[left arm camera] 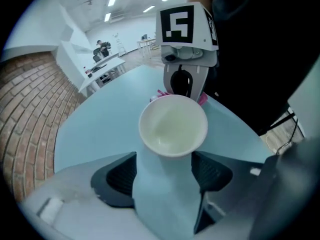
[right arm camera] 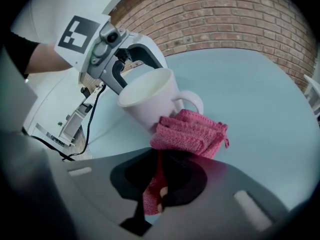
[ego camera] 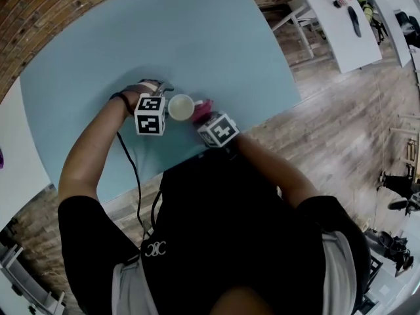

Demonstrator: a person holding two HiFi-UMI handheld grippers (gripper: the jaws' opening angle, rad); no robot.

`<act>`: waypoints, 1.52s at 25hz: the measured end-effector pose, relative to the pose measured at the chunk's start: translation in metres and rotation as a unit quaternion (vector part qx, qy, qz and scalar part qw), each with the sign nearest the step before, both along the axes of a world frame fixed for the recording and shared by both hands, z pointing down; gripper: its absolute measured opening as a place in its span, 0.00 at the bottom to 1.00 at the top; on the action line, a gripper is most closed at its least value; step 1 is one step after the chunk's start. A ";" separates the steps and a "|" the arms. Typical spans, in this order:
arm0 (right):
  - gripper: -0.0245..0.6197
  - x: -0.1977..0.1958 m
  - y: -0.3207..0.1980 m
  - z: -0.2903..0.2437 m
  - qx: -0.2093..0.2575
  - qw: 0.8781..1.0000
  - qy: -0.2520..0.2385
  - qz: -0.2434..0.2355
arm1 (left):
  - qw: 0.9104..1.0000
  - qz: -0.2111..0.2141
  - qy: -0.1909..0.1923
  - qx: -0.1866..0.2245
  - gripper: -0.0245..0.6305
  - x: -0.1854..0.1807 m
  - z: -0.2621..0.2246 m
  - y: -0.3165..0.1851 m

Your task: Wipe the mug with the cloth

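– Mug [ego camera: 181, 107]: where does it stand?
– Upright on the light blue surface [ego camera: 197, 38], near the edge closest to the person and between the two grippers. It is white, with its mouth facing up. Its handle [right arm camera: 192, 101] is on the side where the cloth [right arm camera: 192, 131] is.

– How does the cloth lie?
– It is pink, knitted and bunched into a wad. It lies against the mug's lower side, just under the handle.

– Who has hold of it?
– The right gripper [right arm camera: 165, 181]. Its jaws are clenched on a strip of the cloth, and the rest bulges out ahead of the tips, toward the mug.

– And the left gripper [left arm camera: 165, 166]?
– Its jaws are released and spread wide, with only bare surface between the dark pads. The mug stands just ahead of the tips, and neither pad presses on it. From the right gripper view, this gripper is on the far side of the mug, close by the rim. I cannot tell whether it touches there.

– Anything else around?
– A black cable [ego camera: 134, 176] runs from the left gripper past the near edge. A brick wall [right arm camera: 225, 19] lies beyond the surface, and white tables [ego camera: 341, 25] stand well apart on a wooden floor.
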State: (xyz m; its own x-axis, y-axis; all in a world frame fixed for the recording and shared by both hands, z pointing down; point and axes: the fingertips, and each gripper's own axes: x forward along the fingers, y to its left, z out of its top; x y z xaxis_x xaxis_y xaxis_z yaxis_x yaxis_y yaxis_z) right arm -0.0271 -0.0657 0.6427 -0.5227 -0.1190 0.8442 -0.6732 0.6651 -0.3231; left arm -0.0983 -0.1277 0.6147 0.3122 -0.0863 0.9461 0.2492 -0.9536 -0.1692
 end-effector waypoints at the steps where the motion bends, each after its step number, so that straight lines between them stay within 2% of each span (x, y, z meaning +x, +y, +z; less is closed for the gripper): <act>1: 0.10 -0.001 0.000 -0.001 -0.001 1.000 0.000 0.004 | 1.000 0.018 -0.002 -0.001 0.59 0.001 0.000 0.000; 6: 0.10 -0.002 0.001 -0.001 0.002 1.000 0.000 0.021 | 0.996 0.092 -0.007 0.001 0.59 0.010 0.000 0.008; 10: 0.10 -0.006 0.001 -0.007 0.006 0.999 -0.003 0.033 | 0.995 0.103 0.003 -0.003 0.55 0.014 -0.001 0.013; 14: 0.10 -0.006 0.000 -0.010 0.004 0.999 -0.007 0.042 | 0.997 0.072 0.021 -0.003 0.54 0.012 -0.002 0.019; 18: 0.10 -0.004 0.001 -0.012 -0.002 0.999 -0.005 0.033 | 0.999 0.007 0.048 -0.009 0.53 0.012 -0.005 0.028; 20: 0.10 0.002 0.001 -0.015 0.017 1.000 0.008 0.005 | 0.997 -0.040 0.063 -0.007 0.53 0.013 -0.007 0.029; 22: 0.10 0.000 0.002 -0.024 0.065 0.996 0.022 -0.056 | 0.993 -0.089 0.081 -0.013 0.53 0.011 -0.007 0.032; 25: 0.10 -0.011 0.008 -0.032 0.147 0.971 0.051 -0.182 | 0.986 -0.134 0.096 -0.020 0.52 0.007 -0.006 0.035; 27: 0.10 -0.016 0.009 -0.043 0.170 0.959 0.047 -0.220 | 0.985 -0.143 0.092 -0.017 0.52 0.005 -0.006 0.035; 31: 0.10 -0.017 0.008 -0.072 0.197 0.947 0.023 -0.253 | 0.988 -0.137 0.077 -0.010 0.52 0.003 -0.007 0.032; 35: 0.10 -0.019 0.007 -0.057 0.192 0.927 0.048 -0.318 | 0.990 -0.122 0.063 -0.003 0.52 0.000 -0.004 0.031; 38: 0.10 -0.014 0.002 -0.034 0.183 0.906 0.087 -0.371 | 0.991 -0.120 0.058 0.001 0.52 -0.001 -0.004 0.030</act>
State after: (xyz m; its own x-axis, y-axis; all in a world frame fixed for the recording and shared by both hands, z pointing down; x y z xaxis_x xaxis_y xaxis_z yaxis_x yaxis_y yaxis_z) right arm -0.0408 -0.0640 0.6092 -0.4356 -0.0776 0.8968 -0.0159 0.9968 0.0785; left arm -0.0995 -0.0978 0.6108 0.3892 -0.1726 0.9049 -0.0069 -0.9828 -0.1845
